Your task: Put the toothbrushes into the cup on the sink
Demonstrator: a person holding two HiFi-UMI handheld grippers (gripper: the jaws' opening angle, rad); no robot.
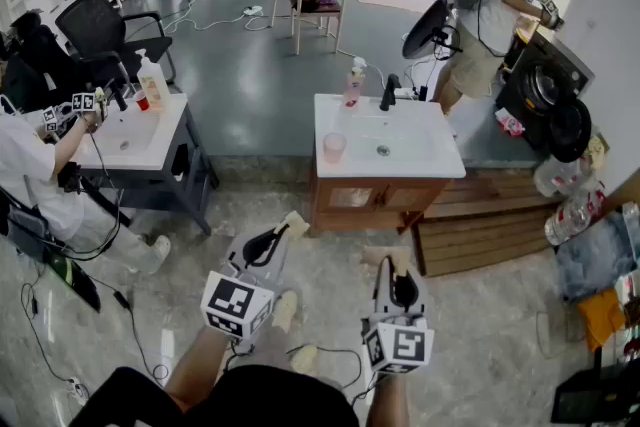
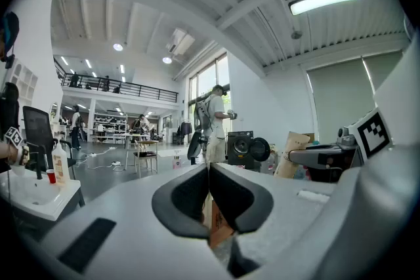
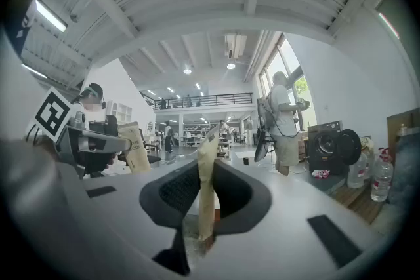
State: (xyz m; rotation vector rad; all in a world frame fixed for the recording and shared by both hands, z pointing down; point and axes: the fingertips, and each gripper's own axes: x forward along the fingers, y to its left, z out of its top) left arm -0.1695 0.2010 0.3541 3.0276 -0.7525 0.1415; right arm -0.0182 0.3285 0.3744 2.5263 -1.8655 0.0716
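The left hand-held gripper (image 1: pixel 280 235) is pinched tight on the left toothbrush (image 1: pixel 296 222) and the right hand-held gripper (image 1: pixel 398 267) is clamped on the right toothbrush (image 3: pixel 205 183) (both paper-wrapped), with the cup (image 1: pixel 334 147) on the sink (image 1: pixel 420 150) well apart from them. The step in hand looks like the approach: get close, bring one toothbrush over the cup's mouth, tip it near upright and lower it inside before letting go. Do them one at a time, from the front, so the cup isn't knocked.
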